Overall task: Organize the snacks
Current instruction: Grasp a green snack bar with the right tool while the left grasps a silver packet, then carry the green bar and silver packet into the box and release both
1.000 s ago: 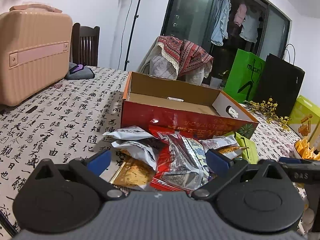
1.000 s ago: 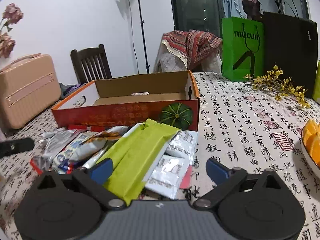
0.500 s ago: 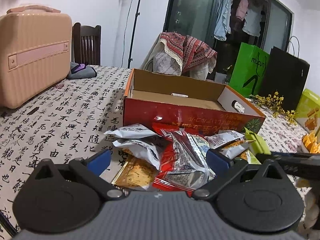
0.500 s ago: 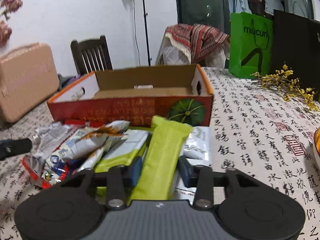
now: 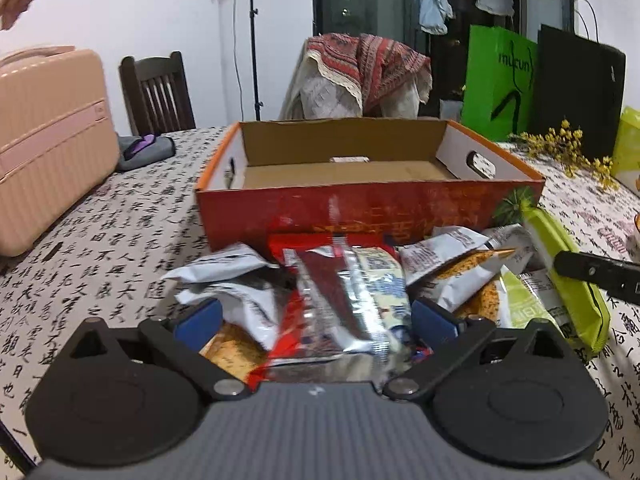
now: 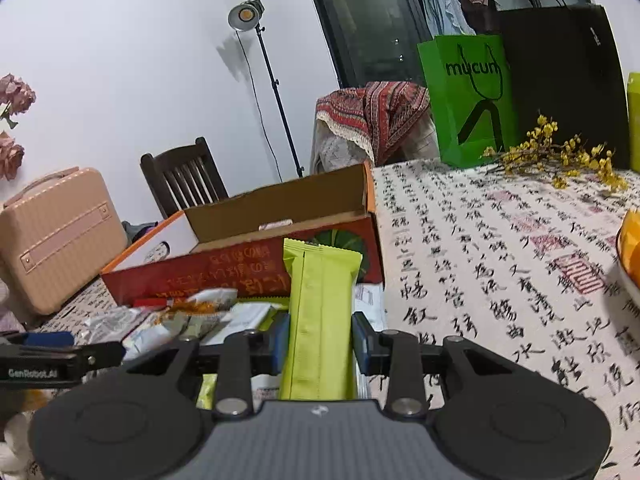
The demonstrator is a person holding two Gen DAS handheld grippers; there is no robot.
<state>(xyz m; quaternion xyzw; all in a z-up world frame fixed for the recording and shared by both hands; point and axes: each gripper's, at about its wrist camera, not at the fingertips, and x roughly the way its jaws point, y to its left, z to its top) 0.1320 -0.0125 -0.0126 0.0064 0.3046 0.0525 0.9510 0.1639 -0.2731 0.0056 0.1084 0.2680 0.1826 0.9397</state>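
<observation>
An open red cardboard box stands on the table; it also shows in the right wrist view. A pile of snack packets lies in front of it. My left gripper is open, its fingers on either side of a red and silver packet in the pile. My right gripper is shut on a long lime green snack packet and holds it lifted above the pile, pointing at the box. That packet also shows at the right of the left wrist view.
A pink suitcase stands at the table's left. A dark chair and a draped chair stand behind. Green and black bags, yellow flowers and a fruit bowl are at the right.
My right gripper closed on the lime green packet and lifted it up from the pile. My left gripper moved closer over the pile, still open.
</observation>
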